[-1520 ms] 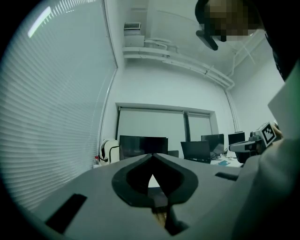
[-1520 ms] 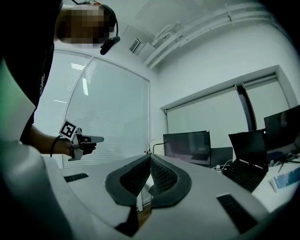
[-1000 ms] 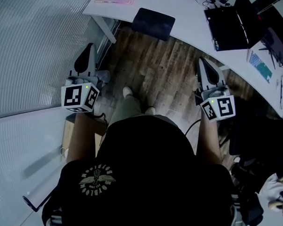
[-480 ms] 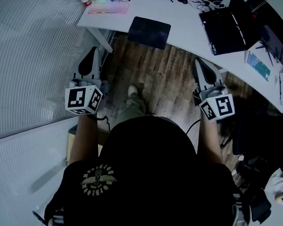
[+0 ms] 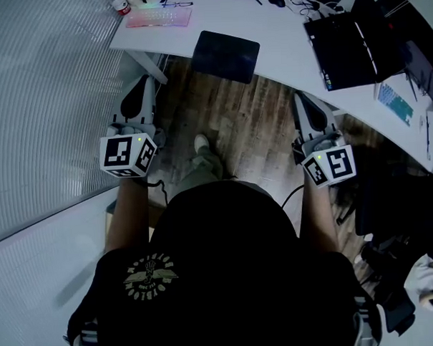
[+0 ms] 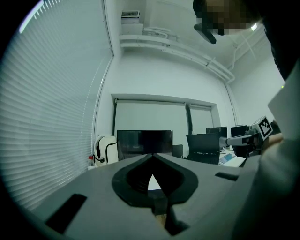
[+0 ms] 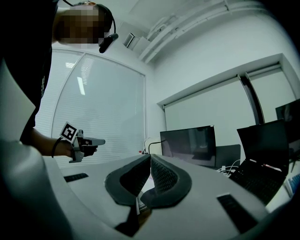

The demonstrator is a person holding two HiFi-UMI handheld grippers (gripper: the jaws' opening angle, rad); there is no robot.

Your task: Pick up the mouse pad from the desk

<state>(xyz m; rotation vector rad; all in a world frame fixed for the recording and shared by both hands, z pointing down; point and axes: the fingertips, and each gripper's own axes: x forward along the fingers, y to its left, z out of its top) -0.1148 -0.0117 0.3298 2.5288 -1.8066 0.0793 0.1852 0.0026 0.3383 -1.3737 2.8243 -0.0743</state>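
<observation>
We see a white surface [image 5: 283, 54] curving across the top of the head view and down its right side, above a floor [image 5: 250, 124] of dark wood planks. A ribbed wall of blinds [image 5: 48, 90] fills the left of the room. The mouse pad [image 5: 226, 56], dark and rectangular, lies flat at the near edge of the surface, and its front edge seems to reach just past that edge. Behind it to the left sits a keyboard [image 5: 158, 18] lit pale pink, and to its right is an open black laptop [image 5: 347, 45]. In the left gripper view a dark monitor [image 6: 144, 142] stands before a lowered window shade, with a white backpack [image 6: 107, 149] just beside it.

The left claw [image 5: 146, 81] and the right claw [image 5: 298, 98] are held level over the floor, well short of the mouse pad, one on each side of it. Each gripper view shows its jaws pressed together with nothing between them, so both claws are closed and empty.

The back of the surface is cut off at the top of the head view, and we cannot make out the cables and small things there. The person's dark shirt [image 5: 221, 276] hides the floor beneath. The claw bodies block the lower part of each gripper view, so we cannot find the mouse pad there.
</observation>
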